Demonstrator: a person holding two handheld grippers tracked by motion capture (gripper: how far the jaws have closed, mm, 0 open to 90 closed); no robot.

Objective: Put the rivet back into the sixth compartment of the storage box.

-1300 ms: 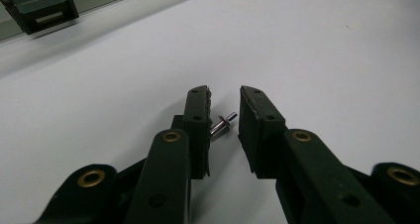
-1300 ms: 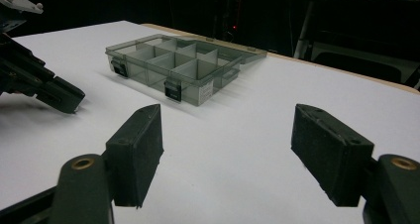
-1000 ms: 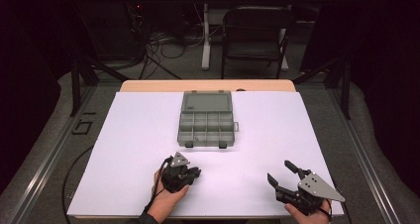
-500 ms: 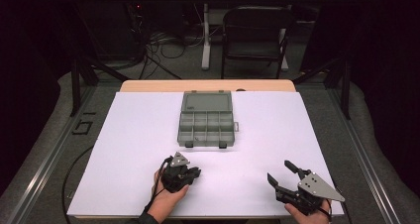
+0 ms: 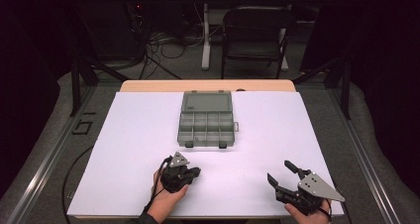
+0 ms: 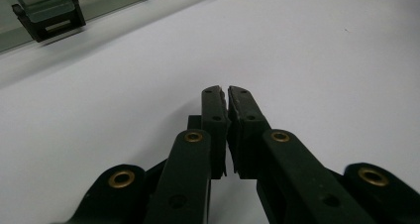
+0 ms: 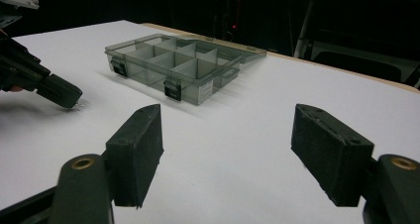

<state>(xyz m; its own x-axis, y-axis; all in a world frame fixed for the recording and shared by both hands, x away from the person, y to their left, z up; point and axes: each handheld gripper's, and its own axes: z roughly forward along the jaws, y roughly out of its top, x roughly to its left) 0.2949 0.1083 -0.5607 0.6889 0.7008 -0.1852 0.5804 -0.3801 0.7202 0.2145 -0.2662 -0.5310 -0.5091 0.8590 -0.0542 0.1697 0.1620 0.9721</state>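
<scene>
the left gripper (image 5: 197, 172) is resting clenched near the tabletop's (image 5: 138, 135) front edge; its jaws have just been closing, and whether anything tiny is pinched there cannot be told. the right gripper (image 5: 281, 172) is sitting released by the front right corner. the grey translucent plastic compartment box (image 5: 205, 125) is lying lid-open toward the back edge, untouched. work appears barely started. nothing is blocking the way.
</scene>
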